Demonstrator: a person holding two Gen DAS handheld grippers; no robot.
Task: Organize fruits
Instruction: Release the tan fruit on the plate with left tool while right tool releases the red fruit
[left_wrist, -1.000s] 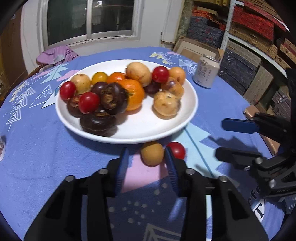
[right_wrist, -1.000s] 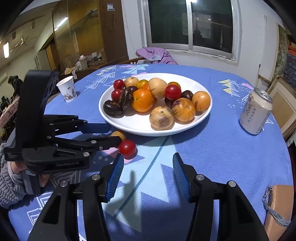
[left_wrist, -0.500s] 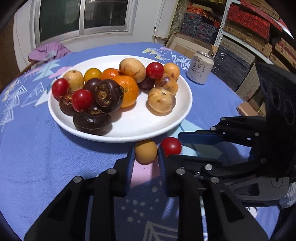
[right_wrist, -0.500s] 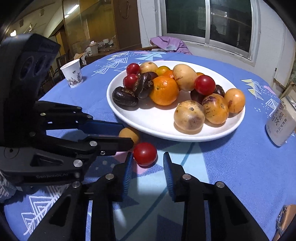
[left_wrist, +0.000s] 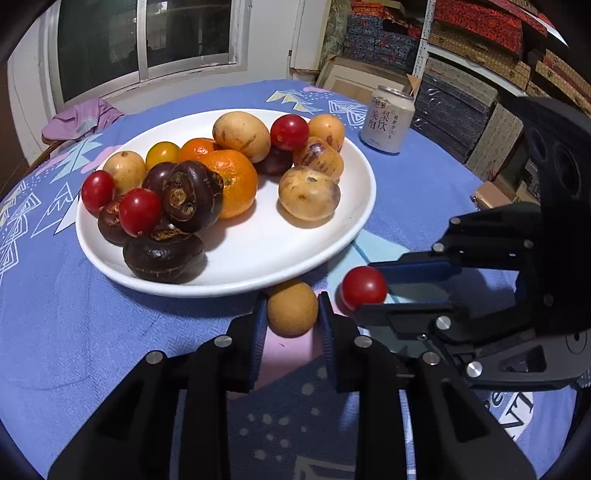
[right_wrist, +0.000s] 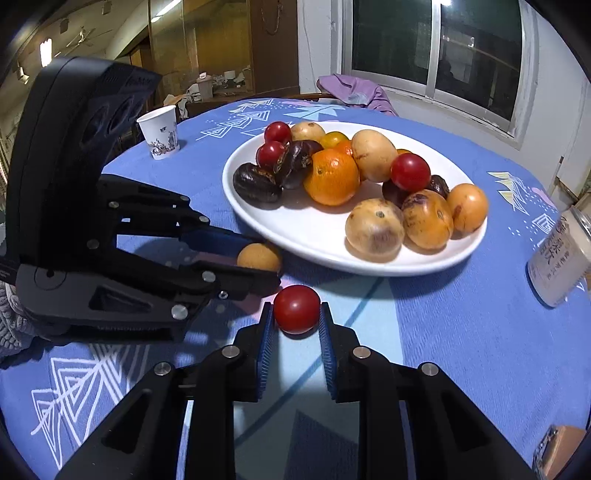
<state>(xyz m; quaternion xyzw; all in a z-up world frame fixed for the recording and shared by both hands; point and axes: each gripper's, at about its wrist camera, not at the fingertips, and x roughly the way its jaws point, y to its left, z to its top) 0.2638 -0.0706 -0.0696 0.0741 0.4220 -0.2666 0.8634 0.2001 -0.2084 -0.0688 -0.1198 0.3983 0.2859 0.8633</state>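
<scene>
Claws closed since before, left claw (left_wrist: 292, 310) gripping loquat (left_wrist: 292, 308)

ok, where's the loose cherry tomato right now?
On the tablecloth just in front of the white plate, the cherry tomato is pinched in the right gripper, beside the tan fruit in the left gripper.

Both tools are matte black plastic: the left gripper (left_wrist: 291, 325) and the right gripper (right_wrist: 295, 325) each carry ribbed blue pads (right_wrist: 265, 354) on angular fingers pinned with round silver screws (right_wrist: 229, 351), behind them a boxy black housing (right_wrist: 74, 122) with round recesses, and a grey knitted sleeve (right_wrist: 11, 325) beside that housing.
</scene>
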